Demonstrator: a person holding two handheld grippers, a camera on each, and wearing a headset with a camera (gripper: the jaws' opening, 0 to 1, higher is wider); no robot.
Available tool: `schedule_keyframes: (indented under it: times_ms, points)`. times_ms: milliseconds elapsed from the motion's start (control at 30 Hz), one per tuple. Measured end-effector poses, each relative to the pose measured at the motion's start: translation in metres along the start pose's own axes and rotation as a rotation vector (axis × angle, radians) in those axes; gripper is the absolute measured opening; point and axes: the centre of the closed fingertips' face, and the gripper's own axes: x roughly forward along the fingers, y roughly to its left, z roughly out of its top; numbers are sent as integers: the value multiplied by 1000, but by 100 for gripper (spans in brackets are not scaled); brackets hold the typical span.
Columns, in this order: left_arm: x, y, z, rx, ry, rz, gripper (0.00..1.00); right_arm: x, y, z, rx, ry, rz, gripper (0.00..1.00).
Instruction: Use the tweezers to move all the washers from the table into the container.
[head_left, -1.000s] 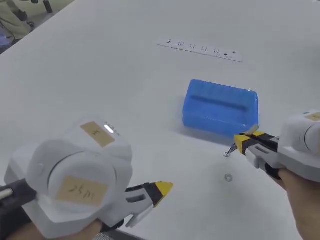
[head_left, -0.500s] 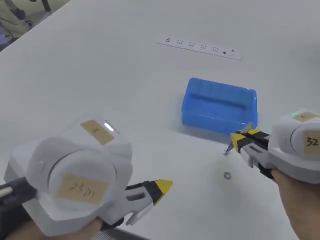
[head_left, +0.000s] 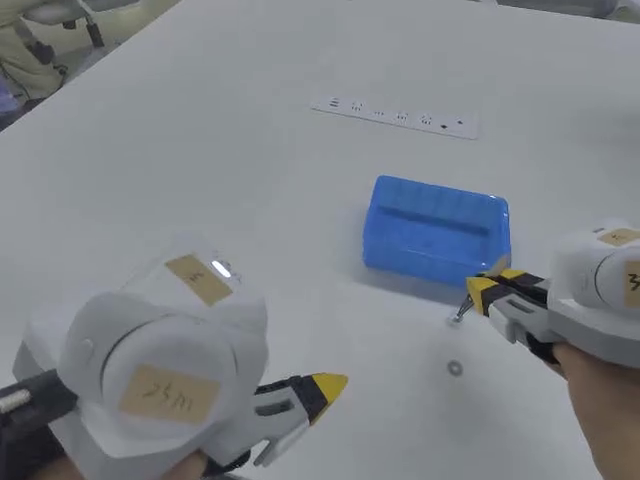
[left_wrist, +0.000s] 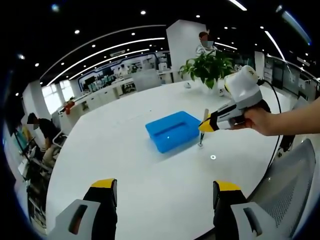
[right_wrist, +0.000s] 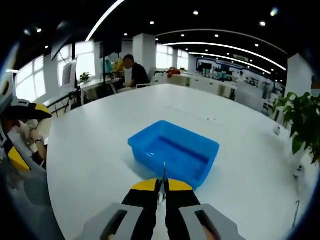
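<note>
Tweezers waiting between container and washer

On the white surface (head_left: 200, 150) the blue container (head_left: 437, 235) sits near the idle, spread left tongs (left_wrist: 166, 185) and the right tongs (right_wrist: 161, 186), pressed together on the tweezers (head_left: 462, 310). Over the last second only the camera shifted. The washer (head_left: 455, 368) still lies near the tips, on the surface, unpicked.

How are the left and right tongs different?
The left white, yellow-tipped tongs are wide open and empty; the right tongs are shut on thin metal tweezers. The left tongs sit farther from the blue plastic container; the right tongs are beside it. Both have yellow tips.
</note>
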Motion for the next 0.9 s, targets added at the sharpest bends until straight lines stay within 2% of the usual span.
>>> schedule_keyframes:
  times_ms: [133, 400, 633, 900]
  points:
    - [0, 1, 2, -4, -3, -1, 80, -4, 4, 1, -14, 1, 2, 1]
    - [-1, -2, -1, 0, 16, -13, 83, -10, 7, 4, 0, 2, 15, 1]
    - [-3, -2, -1, -13, 14, -12, 87, -14, 4, 19, 13, -30, 14, 1]
    - [-3, -6, -2, -59, 15, -28, 99, -17, 2, 34, 0, -59, 13, 1]
